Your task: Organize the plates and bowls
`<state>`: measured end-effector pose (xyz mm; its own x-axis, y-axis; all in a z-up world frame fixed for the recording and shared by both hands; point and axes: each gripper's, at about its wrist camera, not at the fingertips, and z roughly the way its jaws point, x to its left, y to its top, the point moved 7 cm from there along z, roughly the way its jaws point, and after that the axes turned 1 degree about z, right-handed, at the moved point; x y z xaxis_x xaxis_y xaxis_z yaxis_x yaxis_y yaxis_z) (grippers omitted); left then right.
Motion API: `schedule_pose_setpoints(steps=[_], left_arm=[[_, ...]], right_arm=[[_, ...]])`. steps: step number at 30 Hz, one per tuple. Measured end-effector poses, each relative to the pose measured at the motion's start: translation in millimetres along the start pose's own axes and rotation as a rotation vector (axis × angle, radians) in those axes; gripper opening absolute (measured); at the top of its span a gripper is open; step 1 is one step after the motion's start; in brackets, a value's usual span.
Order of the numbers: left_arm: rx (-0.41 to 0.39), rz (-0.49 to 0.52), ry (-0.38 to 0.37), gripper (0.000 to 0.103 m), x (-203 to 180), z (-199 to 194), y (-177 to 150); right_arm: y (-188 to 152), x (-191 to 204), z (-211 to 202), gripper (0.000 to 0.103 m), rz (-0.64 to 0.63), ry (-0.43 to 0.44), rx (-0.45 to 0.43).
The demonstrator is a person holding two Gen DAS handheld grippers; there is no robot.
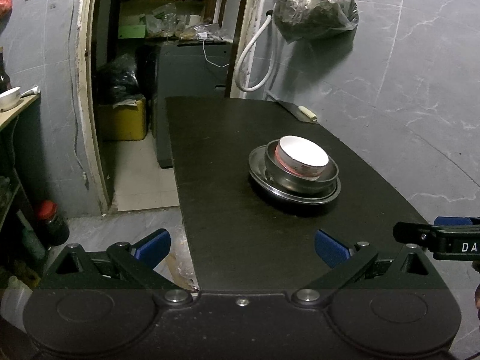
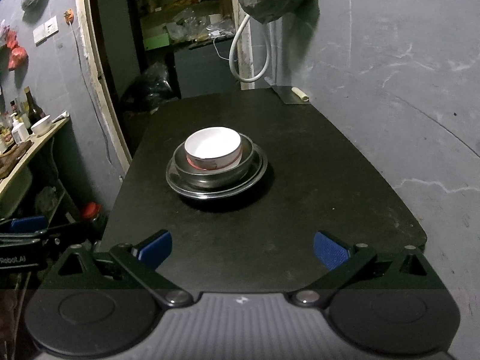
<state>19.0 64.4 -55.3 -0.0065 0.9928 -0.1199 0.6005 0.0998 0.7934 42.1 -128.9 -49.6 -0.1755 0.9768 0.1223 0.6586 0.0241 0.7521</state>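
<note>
One stack of dishware stands on the black table (image 2: pixel 300 210), well apart from both grippers. Counted from the top: one white bowl (image 2: pixel 213 145) with a red band on its outer wall, nested in one steel bowl (image 2: pixel 210 177), which sits on one steel plate (image 2: pixel 258 174). A darker rim shows beneath that plate; whether it is a second plate cannot be told.

Two grippers are present. The left gripper (image 1: pixel 242 247) hangs at the near left edge of the table, jaws spread wide, nothing between the blue pads (image 1: pixel 330 247). The right gripper (image 2: pixel 242 249) sits over the near end of the table, jaws likewise released and holding nothing.

One pale cylindrical item (image 1: pixel 307 113) lies at the far right corner of the table. One bagged dark bundle (image 1: pixel 315 6) hangs on the wall above one looped white hose (image 1: pixel 255 60).

Differences between views — the left wrist view shows a yellow box (image 1: pixel 123 120) on the floor inside the doorway. The right wrist view shows several bottles (image 2: pixel 27 114) on the side counter — the left view shows only one white bowl on the counter (image 1: pixel 9 97) there and a dark bottle at the frame edge.
</note>
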Motion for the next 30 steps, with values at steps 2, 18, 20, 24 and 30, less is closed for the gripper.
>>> schedule_pose_setpoints(steps=[2, 18, 20, 24, 30], left_arm=[[-0.001, 0.0, 0.002, 0.102, -0.5, 0.7, 0.7], [0.006, 0.002, 0.0, 0.102, -4.5, 1.7, -2.3], [0.007, 0.002, 0.0, 0.102, -4.6, 1.7, -2.5], [0.005, 0.003, -0.001, 0.102, -4.4, 1.7, -2.0], [0.006, 0.003, -0.001, 0.102, -4.4, 1.7, -2.2]], right_arm=[[-0.2, -0.5, 1.1, 0.103, -0.002, 0.002, 0.005], [-3.7, -5.5, 0.9, 0.103, -0.001, 0.003, 0.02], [-4.0, -6.3, 0.8, 0.103, -0.002, 0.004, 0.02], [-4.1, -6.5, 0.3, 0.103, -0.001, 0.004, 0.019], [-4.0, -7.0, 0.6, 0.103, 0.0, 0.005, 0.019]])
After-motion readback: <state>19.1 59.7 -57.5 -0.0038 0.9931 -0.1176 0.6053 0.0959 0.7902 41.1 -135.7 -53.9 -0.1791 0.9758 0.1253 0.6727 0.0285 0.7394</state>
